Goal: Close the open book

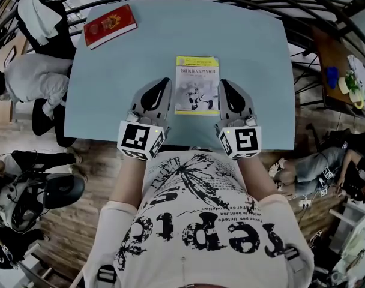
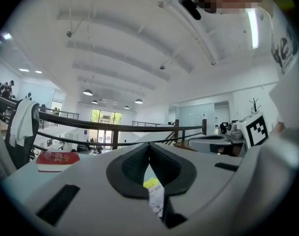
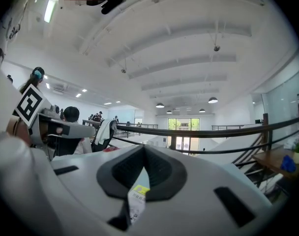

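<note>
A closed book with a yellow and white cover lies flat in the middle of the pale blue table. My left gripper hovers just left of the book and my right gripper just right of it, both pointing away from me. Each has its jaws together with nothing held. In the left gripper view the left gripper is pinched to a point, and a sliver of the book shows below it. The right gripper view shows the same: the right gripper is pinched, with the book beneath.
A red book lies at the table's far left corner. A chair draped with a white garment and a seated person are to the left. A curved black railing runs behind the table, with a wooden side table at right.
</note>
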Tool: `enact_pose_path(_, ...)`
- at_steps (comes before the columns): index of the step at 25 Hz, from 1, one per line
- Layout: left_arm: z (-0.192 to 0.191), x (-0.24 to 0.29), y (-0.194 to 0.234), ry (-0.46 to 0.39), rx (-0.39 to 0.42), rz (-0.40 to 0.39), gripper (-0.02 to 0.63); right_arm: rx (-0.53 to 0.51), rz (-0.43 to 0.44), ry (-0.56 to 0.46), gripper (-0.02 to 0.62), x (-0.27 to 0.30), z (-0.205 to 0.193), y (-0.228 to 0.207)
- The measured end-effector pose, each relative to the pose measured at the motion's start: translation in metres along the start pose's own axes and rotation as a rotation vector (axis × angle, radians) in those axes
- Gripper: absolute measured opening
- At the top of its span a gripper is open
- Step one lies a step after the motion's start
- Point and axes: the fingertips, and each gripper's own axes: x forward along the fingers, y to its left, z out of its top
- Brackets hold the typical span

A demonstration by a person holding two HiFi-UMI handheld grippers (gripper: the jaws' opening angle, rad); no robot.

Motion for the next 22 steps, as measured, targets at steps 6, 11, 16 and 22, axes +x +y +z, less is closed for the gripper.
enact_pose_path(6, -0.0014, 0.0001, 0.0034, -0.013, 0.016, 0.024, 0.018, -0.041, 0.011, 0.009, 0.008, 0.0032, -0.004, 0.0105)
enact_pose_path(11, 0.0007, 0.0016, -0.0004, -0.016, 0.032, 0.03, 0.018, -0.041, 0.0, 0.001, 0.008, 0.0042, 0.0011, 0.0092)
enact_pose_path(16, 0.0026, 0.003, -0.0027, -0.015, 0.041, 0.03, 0.018, -0.047, -0.002, 0.011, 0.008, 0.0034, -0.0004, 0.0081)
enact_pose_path(22, 0.0042, 0.0053, -0.0003, -0.015, 0.045, 0.047, 0.018, -0.054, -0.01, -0.008, 0.008, 0.0022, 0.0037, 0.0043)
